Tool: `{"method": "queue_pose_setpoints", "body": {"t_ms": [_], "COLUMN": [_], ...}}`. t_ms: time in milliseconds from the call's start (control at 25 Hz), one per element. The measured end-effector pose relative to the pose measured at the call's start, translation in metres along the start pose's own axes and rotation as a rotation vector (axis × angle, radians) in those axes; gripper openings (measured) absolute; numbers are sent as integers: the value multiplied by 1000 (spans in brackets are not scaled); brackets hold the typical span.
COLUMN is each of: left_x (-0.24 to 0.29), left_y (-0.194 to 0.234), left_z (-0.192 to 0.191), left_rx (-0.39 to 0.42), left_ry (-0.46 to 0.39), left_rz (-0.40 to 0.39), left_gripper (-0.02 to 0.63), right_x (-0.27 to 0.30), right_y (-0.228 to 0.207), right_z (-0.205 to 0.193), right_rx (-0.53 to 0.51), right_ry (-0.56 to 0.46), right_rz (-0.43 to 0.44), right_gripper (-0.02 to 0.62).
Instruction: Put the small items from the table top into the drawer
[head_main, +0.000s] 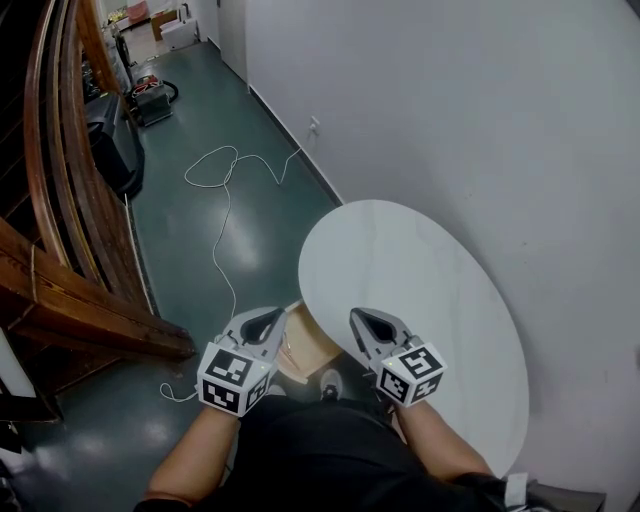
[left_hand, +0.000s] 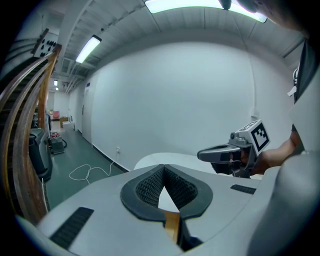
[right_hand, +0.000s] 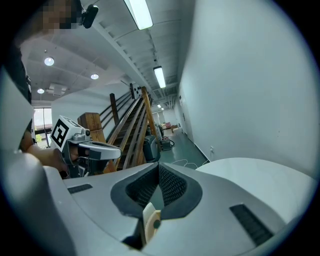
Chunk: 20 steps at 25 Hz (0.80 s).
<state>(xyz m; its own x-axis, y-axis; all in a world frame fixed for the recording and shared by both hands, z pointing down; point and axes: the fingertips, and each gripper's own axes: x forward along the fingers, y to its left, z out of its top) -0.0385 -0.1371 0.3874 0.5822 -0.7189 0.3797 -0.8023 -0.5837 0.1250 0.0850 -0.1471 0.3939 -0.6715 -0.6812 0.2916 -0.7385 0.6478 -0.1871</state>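
Note:
The round white table (head_main: 420, 270) stands against the wall, and I see no small items on its top. Below its near-left edge is a light-brown wooden drawer (head_main: 305, 348), partly hidden by the table top and my hands. My left gripper (head_main: 268, 320) hangs over the drawer's left side, its jaws closed together with nothing between them (left_hand: 163, 168). My right gripper (head_main: 368, 322) is over the table's near edge, jaws also shut and empty (right_hand: 159, 168). The two grippers are side by side and each shows in the other's view: the right gripper (left_hand: 220, 154) and the left gripper (right_hand: 100, 149).
A white wall runs along the table's right side. A white cable (head_main: 225, 175) lies looped on the green floor. Wooden stair rails (head_main: 70, 210) and a black machine (head_main: 112, 145) fill the left. My shoe (head_main: 330, 384) is below the drawer.

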Motion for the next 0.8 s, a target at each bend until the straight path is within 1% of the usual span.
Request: {"method": "queue_pose_setpoints", "body": {"t_ms": [800], "left_x": [1], "left_y": [2], "left_z": [-2], "left_rx": [3], "left_ry": [10], "left_rz": [2], "left_gripper": [14], "right_x": [4], "right_y": [2], "right_z": [-4], "right_rx": [-6], "right_ry": [14], "right_rz": [6], "right_gripper": [8]}}
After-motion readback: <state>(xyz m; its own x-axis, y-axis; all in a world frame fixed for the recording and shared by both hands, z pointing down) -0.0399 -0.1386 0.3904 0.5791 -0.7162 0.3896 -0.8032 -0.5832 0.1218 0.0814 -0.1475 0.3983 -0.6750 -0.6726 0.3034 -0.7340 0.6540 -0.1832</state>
